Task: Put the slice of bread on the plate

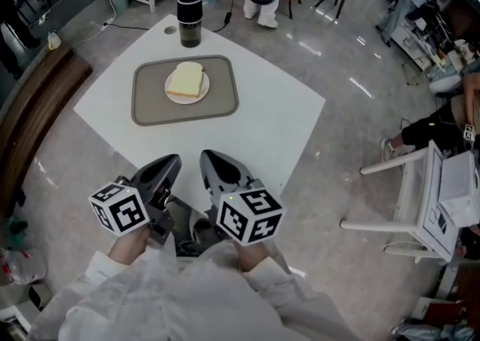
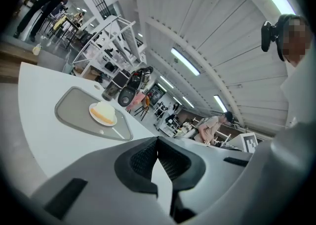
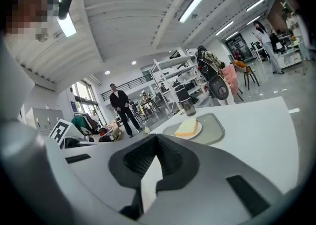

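Closest to you, over the near corner of the white surface [image 1: 285,130], your left hand-held gripper [image 1: 171,161] and right hand-held gripper [image 1: 210,158] point forward side by side. Each has its jaws together with nothing between them. Both are smooth grey shells with black ribbed pads, and each bears a white marker cube [image 1: 118,208] printed with black squares. Further out lies a grey, round-cornered tray [image 1: 150,107] with a raised rim. On it, a small round white plate [image 1: 187,101] holds the slice of bread [image 1: 187,79], pale with a golden crust. Just beyond the tray stands a dark cylindrical flask [image 1: 190,17].
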Available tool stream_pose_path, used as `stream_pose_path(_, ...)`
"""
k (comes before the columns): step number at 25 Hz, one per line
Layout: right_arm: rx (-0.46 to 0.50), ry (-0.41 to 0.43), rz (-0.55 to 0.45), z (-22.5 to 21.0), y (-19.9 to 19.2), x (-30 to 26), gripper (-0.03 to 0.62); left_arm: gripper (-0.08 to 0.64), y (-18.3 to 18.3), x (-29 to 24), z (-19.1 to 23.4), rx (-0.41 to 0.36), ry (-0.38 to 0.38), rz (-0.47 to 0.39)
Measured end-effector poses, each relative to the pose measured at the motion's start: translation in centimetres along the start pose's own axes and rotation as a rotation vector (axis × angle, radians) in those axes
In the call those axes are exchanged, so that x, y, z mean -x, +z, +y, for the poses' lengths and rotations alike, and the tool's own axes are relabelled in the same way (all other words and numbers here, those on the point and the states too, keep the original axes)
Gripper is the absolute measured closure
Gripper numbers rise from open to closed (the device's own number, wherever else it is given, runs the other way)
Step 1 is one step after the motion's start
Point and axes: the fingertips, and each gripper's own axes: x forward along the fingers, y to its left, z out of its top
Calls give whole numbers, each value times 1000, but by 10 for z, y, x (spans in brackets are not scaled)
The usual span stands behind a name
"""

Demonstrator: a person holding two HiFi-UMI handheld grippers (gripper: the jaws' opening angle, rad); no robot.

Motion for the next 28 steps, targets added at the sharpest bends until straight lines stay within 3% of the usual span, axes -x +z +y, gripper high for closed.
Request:
stream_pose_path(14,29,-34,4,8,-4,1,580,551,7,2,-9,-165,-29,79)
stream_pose_path(28,69,-64,25,13,-1,-15,580,551,16,1,-1,-163,-54,92)
